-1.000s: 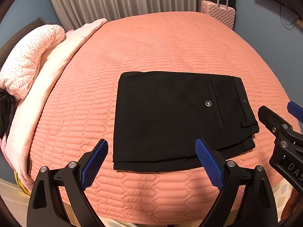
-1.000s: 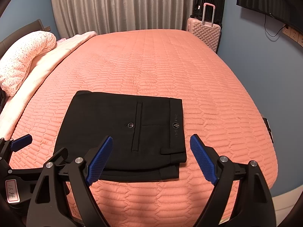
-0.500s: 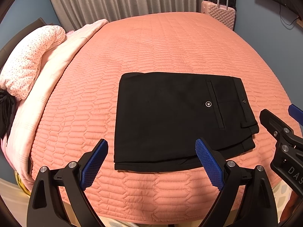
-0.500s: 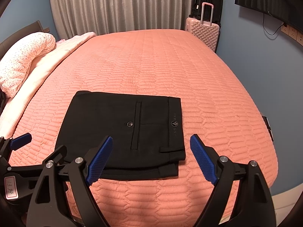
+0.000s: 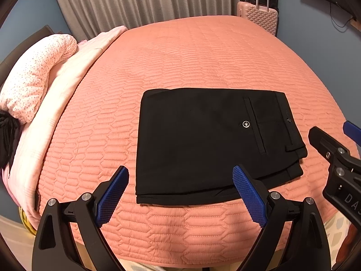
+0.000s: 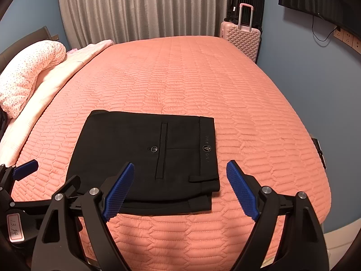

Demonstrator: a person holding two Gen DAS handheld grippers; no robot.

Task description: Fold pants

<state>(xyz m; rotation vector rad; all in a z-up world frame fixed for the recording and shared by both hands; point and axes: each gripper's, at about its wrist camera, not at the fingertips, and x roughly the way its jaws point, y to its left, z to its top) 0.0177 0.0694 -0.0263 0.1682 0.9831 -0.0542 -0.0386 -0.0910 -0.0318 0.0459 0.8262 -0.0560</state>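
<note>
Black pants [image 5: 209,140] lie folded into a flat rectangle near the front edge of the bed, waistband and buttoned back pocket to the right; they also show in the right wrist view [image 6: 146,153]. My left gripper [image 5: 180,194] is open and empty, held above the pants' near edge. My right gripper [image 6: 180,187] is open and empty, above the pants' near right corner. The right gripper's body [image 5: 334,162] shows at the left view's right edge, and the left gripper's body [image 6: 20,180] at the right view's left edge.
The bed has a salmon quilted cover [image 5: 203,56]. A pink spotted pillow [image 5: 33,79] and a pale blanket [image 5: 67,74] lie along the left side. A pink suitcase [image 6: 241,38] and a black one [image 6: 246,2] stand beyond the far right corner. Grey curtains hang behind.
Both grippers have drawn back and up slightly from the pants. The pants have not moved and both grippers stay open.
</note>
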